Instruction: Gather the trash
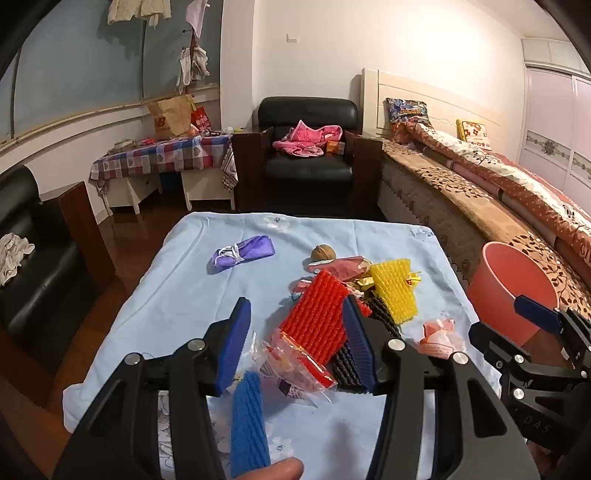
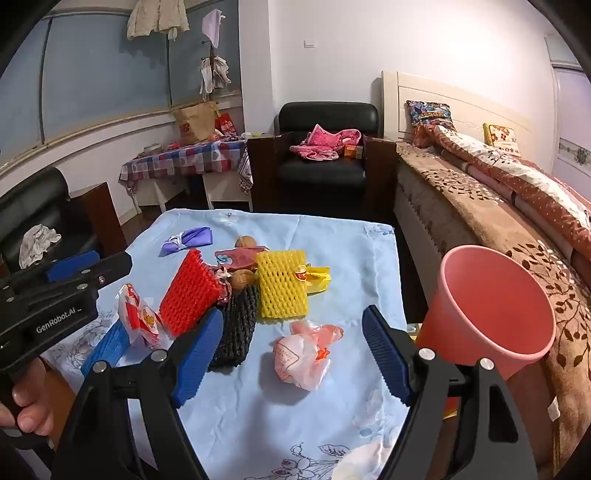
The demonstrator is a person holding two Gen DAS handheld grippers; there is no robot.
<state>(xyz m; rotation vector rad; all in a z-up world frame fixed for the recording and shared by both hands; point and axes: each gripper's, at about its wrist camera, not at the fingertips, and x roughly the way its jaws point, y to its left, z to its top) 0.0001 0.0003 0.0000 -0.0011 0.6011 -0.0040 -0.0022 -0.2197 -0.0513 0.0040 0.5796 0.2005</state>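
A home bedroom: bed (image 1: 480, 177), black armchair (image 1: 308, 147), hanging clothes (image 1: 138, 11).

We see a bedroom with white walls (image 1: 406, 44) and a dark wooden floor (image 1: 122, 229). A black armchair (image 1: 308, 147) stands against the far wall, between a side table (image 1: 162, 158) under a checked cloth and a bed (image 1: 480, 177) with patterned covers. A large window (image 1: 74, 74) fills the left wall.
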